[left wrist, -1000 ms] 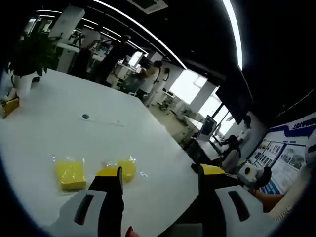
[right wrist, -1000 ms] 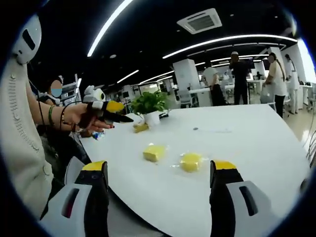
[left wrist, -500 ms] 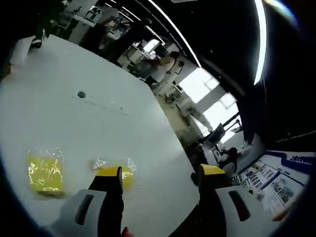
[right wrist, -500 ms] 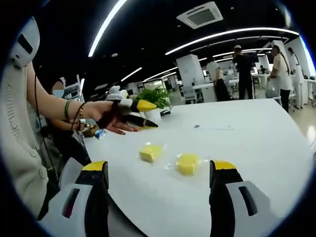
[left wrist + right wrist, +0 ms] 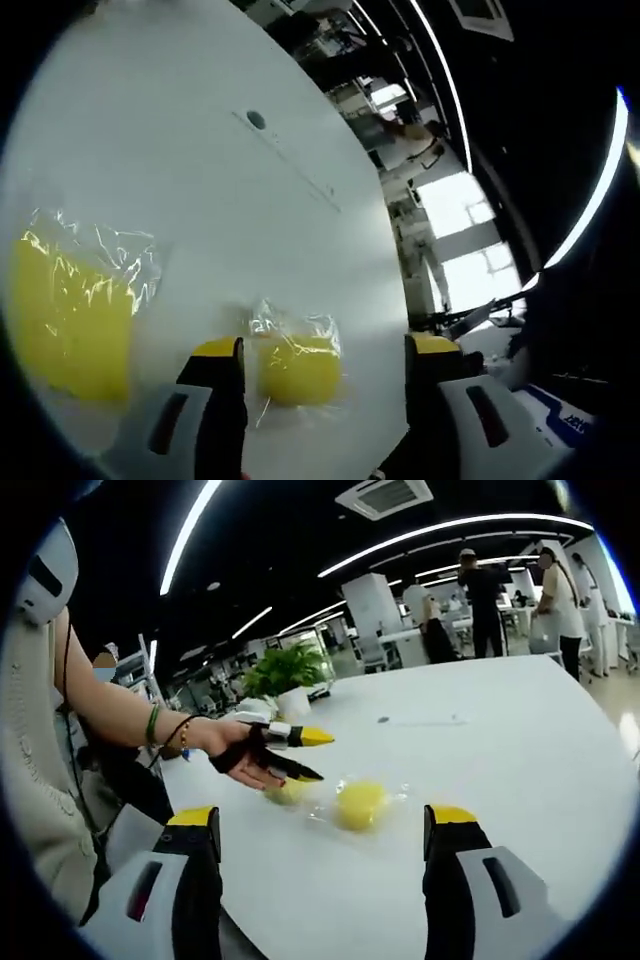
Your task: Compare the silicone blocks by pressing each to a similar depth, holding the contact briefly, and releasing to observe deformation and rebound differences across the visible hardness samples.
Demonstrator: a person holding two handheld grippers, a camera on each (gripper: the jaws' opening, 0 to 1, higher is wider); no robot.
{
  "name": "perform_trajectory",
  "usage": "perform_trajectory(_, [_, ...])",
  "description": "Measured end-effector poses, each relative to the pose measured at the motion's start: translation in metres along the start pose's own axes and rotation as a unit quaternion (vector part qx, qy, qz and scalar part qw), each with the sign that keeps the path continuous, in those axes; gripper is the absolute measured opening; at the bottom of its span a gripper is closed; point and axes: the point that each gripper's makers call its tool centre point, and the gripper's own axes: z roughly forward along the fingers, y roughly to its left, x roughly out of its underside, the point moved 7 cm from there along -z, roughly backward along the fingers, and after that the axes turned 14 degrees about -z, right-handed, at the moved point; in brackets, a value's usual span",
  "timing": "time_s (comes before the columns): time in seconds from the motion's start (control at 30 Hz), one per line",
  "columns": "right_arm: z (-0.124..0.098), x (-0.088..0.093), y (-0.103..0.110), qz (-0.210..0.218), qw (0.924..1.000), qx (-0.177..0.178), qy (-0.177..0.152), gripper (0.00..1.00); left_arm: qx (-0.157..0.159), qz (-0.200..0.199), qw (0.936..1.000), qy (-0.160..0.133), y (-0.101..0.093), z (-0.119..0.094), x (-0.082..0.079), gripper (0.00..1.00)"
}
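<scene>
Since half a second ago the left claw (image 5: pixel 315 350) has dropped close to the white counter (image 5: pixel 200 200): the two yellow blocks, then small and ahead of it, now loom large. The round yellow silicone block (image 5: pixel 298 368) in its clear wrapper lies between the yellow-tipped jaws, just beside the left one; whether that jaw touches it cannot be told. The jaws stand wide apart, gripping nothing. The second, rectangular yellow block (image 5: pixel 65 315), also wrapped in crinkled film, lies off to the left of this claw, well apart from the round one.

In the right gripper view the left claw (image 5: pixel 305 755) has moved from near the plant to directly above the blocks; the person's hand (image 5: pixel 235 760) and braceleted forearm reach in from the left. The rectangular block (image 5: pixel 285 792) is now mostly hidden behind that hand and its lower jaw. The round block (image 5: pixel 358 805) sits ahead of the right claw (image 5: pixel 325 830), between its jaws in the view but well beyond their tips; this claw too is spread wide and empty.

Farther off stand a potted plant (image 5: pixel 285 675) at the counter's far edge and a small dark hole (image 5: pixel 256 120) in the counter top. People (image 5: pixel 480 605) stand beyond.
</scene>
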Motion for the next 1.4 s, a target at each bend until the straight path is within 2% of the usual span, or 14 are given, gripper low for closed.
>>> perform_trajectory(0.27, [0.008,0.011,-0.012,0.014,0.9997,0.007,0.021,0.77,0.000,-0.018,0.9998,0.009,0.018,0.020,0.001,0.60])
perform_trajectory(0.4, [0.012,0.014,-0.015,0.021,0.9993,0.008,0.028,0.76,0.024,-0.011,0.9996,-0.001,0.012,0.030,-0.001,0.53])
perform_trajectory(0.53, [0.014,0.017,-0.018,0.023,0.9990,0.009,0.036,0.75,0.031,-0.008,0.9995,-0.003,0.008,0.039,0.001,0.46])
perform_trajectory(0.6, [0.015,0.018,-0.019,0.027,0.9989,0.010,0.037,0.75,0.008,0.035,0.9993,-0.006,0.010,0.043,0.001,0.38])
perform_trajectory(0.67, [0.016,0.018,-0.020,0.028,0.9988,0.010,0.038,0.75,0.002,0.043,0.9990,-0.005,0.012,0.046,0.001,0.29])
perform_trajectory(0.77, [0.017,0.019,-0.021,0.030,0.9987,0.011,0.039,0.74,-0.012,0.026,0.9994,-0.020,0.019,0.046,-0.003,0.12])
perform_trajectory(0.8, [0.018,0.020,-0.021,0.031,0.9987,0.011,0.039,0.74,-0.005,-0.009,0.9992,-0.038,0.020,0.048,-0.005,0.11])
perform_trajectory(0.83, [0.018,0.020,-0.021,0.031,0.9987,0.011,0.039,0.74,0.000,-0.033,0.9987,-0.038,0.022,0.047,-0.004,0.09])
perform_trajectory(0.9, [0.018,0.023,-0.020,0.031,0.9985,0.010,0.043,0.74,0.008,-0.031,0.9989,-0.035,0.025,0.047,-0.003,0.05])
perform_trajectory(0.93, [0.019,0.024,-0.020,0.031,0.9985,0.010,0.045,0.74,0.012,-0.030,0.9989,-0.034,0.027,0.047,-0.002,0.00])
perform_trajectory(1.27, [0.011,0.026,-0.015,0.032,0.9982,0.012,0.050,0.72,0.022,-0.006,0.9993,-0.031,0.021,0.049,0.001,0.00])
perform_trajectory(1.37, [0.008,0.026,-0.015,0.032,0.9981,0.017,0.049,0.72,0.025,0.031,0.9988,-0.026,0.013,0.047,0.002,0.00])
perform_trajectory(1.4, [0.007,0.026,-0.015,0.032,0.9982,0.019,0.047,0.72,0.022,0.062,0.9975,-0.026,0.008,0.045,0.002,0.00])
